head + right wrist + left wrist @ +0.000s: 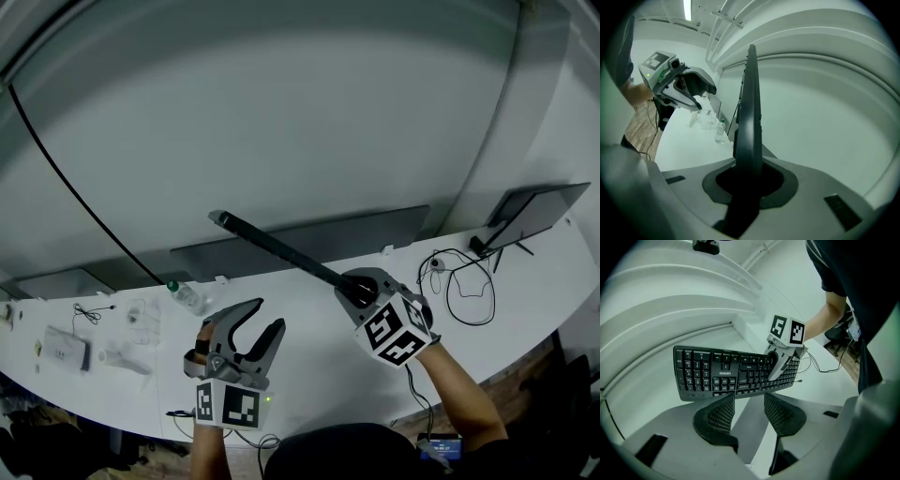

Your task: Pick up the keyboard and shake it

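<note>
**Keyboard off the counter, one gripper doing the holding**

We have the keyboard [281,251] in the air above the counter [309,349], held at one end by the right gripper [361,287]. Its fingers are closed nearly all the way and pinch the board's thin edge. In the right gripper view the board runs straight up from between them. We judge that this end grip suits shaking, since the long free end can swing.

The left gripper [265,323] hangs beside and below the board. Its fingers [720,414] are about half apart with nothing between them, and the keyboard sits beyond their tips without touching. We take it to be held ready as a spare support.

The head view gives only the board's edge, a dark bar slanting up to the left, well clear of the bottle [185,295] and the monitor [539,216]. Only the left gripper view shows the key face, turned towards that gripper. It also shows where the right fingers clamp, towards the right-hand end in that view. Only the right gripper view shows how snug the pinch is.
</note>
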Demonstrator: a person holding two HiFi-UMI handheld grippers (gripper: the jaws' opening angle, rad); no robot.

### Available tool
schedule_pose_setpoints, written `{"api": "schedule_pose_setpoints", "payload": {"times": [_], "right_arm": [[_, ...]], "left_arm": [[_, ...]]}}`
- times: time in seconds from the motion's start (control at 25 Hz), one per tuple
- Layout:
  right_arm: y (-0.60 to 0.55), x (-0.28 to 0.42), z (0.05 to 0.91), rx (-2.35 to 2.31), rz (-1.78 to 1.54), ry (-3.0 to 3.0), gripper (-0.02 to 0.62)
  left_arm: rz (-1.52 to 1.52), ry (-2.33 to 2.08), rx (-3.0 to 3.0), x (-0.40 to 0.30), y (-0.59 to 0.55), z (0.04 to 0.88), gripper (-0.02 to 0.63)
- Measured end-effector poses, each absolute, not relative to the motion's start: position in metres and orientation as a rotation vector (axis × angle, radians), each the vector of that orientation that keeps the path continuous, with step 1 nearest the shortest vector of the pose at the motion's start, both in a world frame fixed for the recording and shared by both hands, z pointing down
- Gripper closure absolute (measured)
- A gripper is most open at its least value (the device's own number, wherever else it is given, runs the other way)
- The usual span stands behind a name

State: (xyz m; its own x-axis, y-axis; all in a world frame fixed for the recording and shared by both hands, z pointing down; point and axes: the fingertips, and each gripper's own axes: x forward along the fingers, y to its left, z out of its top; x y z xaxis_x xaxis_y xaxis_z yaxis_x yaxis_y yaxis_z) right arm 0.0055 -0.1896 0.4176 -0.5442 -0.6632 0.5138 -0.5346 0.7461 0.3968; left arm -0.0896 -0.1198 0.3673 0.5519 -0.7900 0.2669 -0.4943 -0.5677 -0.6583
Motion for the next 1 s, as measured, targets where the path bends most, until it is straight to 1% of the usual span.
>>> {"api": "schedule_pose_setpoints", "payload": {"times": [0.28,1.0], "right_arm": [[-0.195,0.009,0.43,0.924,-0.307,-2.174,0.508],[-0.197,0.019,0.455,0.891,-0.46,-1.908,0.508]], "left_arm": [[-0.844,1.022,-2.139,-0.087,-0.124,0.37,0.41],[-0.904,1.031,-1.945,-0.083,-0.131,0.369,0.41]]}}
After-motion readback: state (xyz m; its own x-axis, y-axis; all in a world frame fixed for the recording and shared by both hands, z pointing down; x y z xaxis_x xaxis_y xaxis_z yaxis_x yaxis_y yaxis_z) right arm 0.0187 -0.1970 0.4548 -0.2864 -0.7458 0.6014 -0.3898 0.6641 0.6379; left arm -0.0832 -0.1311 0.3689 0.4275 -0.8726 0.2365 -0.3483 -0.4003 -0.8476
